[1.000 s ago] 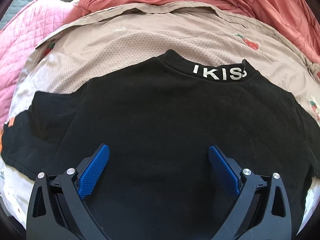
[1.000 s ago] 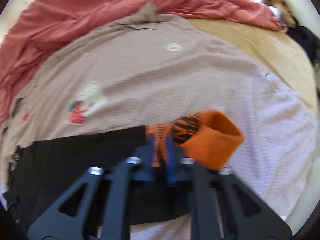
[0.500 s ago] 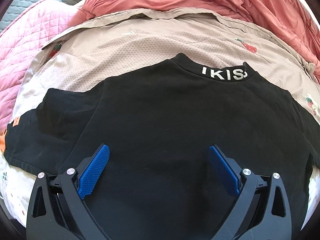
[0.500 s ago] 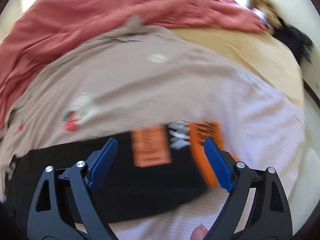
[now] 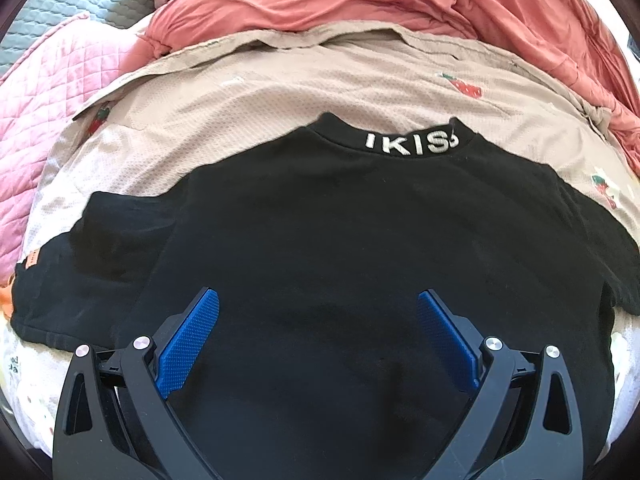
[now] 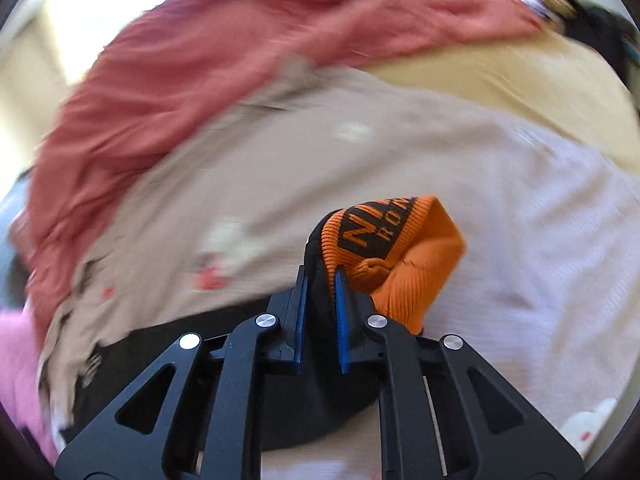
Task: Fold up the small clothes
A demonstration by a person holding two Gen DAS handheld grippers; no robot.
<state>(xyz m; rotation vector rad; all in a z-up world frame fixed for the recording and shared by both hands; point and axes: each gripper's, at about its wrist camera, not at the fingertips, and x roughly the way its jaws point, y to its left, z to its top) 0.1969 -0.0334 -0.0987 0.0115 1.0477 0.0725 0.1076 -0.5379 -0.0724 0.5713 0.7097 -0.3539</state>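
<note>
While left gripper (image 5: 319,332) gapes over black shirt (image 5: 340,240), right gripper (image 6: 320,280), just closing, pinches its orange cuff (image 6: 404,248).

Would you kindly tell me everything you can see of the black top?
The black top is a small soft knit shirt lying flat on a beige strawberry-print sheet, white "IKIS" lettering on its neckband. One sleeve, ending in an orange ribbed cuff with black lettering, is pinched and lifted by the right tongs, which have just closed on it. The left tongs hover open above its body.
</note>
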